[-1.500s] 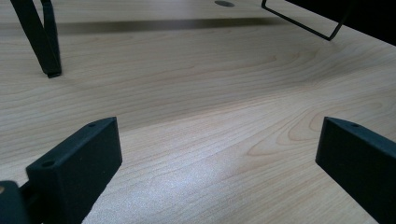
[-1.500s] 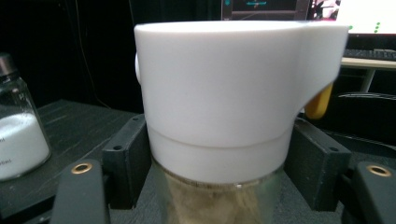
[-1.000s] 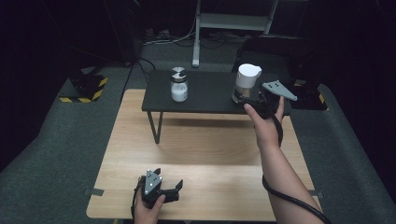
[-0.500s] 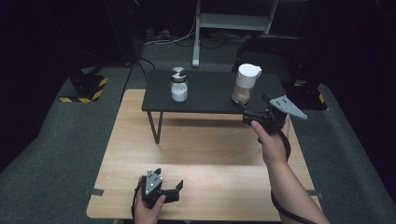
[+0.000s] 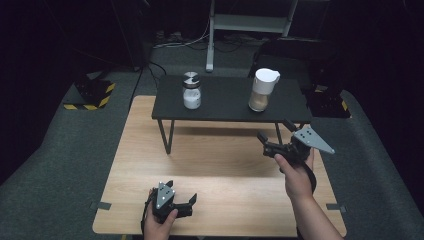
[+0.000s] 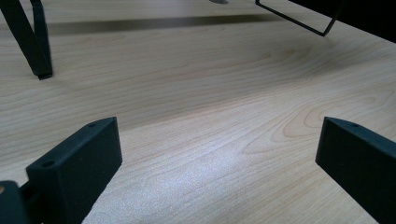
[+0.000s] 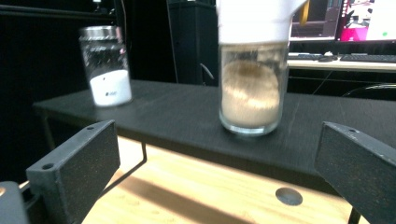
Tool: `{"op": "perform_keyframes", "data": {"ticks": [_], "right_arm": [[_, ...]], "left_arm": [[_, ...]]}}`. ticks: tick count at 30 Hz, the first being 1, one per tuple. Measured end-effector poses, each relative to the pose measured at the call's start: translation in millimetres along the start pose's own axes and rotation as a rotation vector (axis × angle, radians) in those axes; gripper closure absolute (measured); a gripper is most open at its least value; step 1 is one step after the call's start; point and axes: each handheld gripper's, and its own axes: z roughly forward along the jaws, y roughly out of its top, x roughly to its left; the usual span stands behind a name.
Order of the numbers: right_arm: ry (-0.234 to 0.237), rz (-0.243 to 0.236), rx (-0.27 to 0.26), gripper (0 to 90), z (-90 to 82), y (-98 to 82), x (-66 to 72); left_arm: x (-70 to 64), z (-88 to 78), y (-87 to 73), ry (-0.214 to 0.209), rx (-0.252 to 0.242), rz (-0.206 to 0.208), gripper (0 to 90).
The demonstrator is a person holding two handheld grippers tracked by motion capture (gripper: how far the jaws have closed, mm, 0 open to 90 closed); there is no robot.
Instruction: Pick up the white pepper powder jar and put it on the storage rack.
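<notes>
1. Nearest, at about 7 o'clock on the wooden table (image 5: 225,165), the left gripper (image 5: 172,202) rests low by the front edge in the person's left hand (image 5: 156,226), in the same place as a second ago. Its own view shows the jaws spread wide over bare wood grain with nothing between them.

2. At about 4 o'clock, the right gripper (image 5: 275,137) is held above the wood in the right hand (image 5: 294,167). A second ago it was up at the right end of the black raised table (image 5: 225,100), close beside the white-lidded jar; since then it has drawn back toward the person and down, and now stands well apart from the jar. Its jaws are spread wide and empty, pointing toward 10 o'clock, with the grey three-cornered plate (image 5: 312,140) on top.

3. Farther off, at 12 o'clock, the black raised table spans the far part of the wood on thin legs.

4. On its right part, at about 1 o'clock, the white-lidded jar (image 5: 263,90) stands upright, long axis vertical, lid up, with a tan powder in its lower part. In the right gripper view it sits straight ahead between the jaws (image 7: 252,79), slightly blurred.

5. On the left part, at about 11 o'clock, a glass shaker (image 5: 190,90) with a metal cap stands upright, white contents at its bottom, well apart from the jar.
</notes>
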Motion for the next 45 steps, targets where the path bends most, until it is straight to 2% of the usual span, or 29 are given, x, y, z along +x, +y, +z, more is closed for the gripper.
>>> {"op": "perform_keyframes", "data": {"ticks": [8,17,30,45], "right_arm": [[0.011,0.007,0.003,0.3,-21.0,-21.5,0.7],[0.016,0.019,0.030,0.3,-39.6,-45.8,1.1],[-0.002,0.031,0.097,0.3,-61.0,-78.0,0.3],[-0.035,0.056,0.174,0.3,-78.9,-105.2,-2.7]], "left_arm": [[0.2,0.3,0.3,-0.002,0.001,0.004,0.6],[0.4,0.1,0.0,-0.006,-0.001,0.008,0.6],[0.2,0.0,-0.2,-0.005,-0.002,0.011,0.6],[-0.1,-0.2,-0.5,-0.003,-0.004,0.010,0.6]]}}
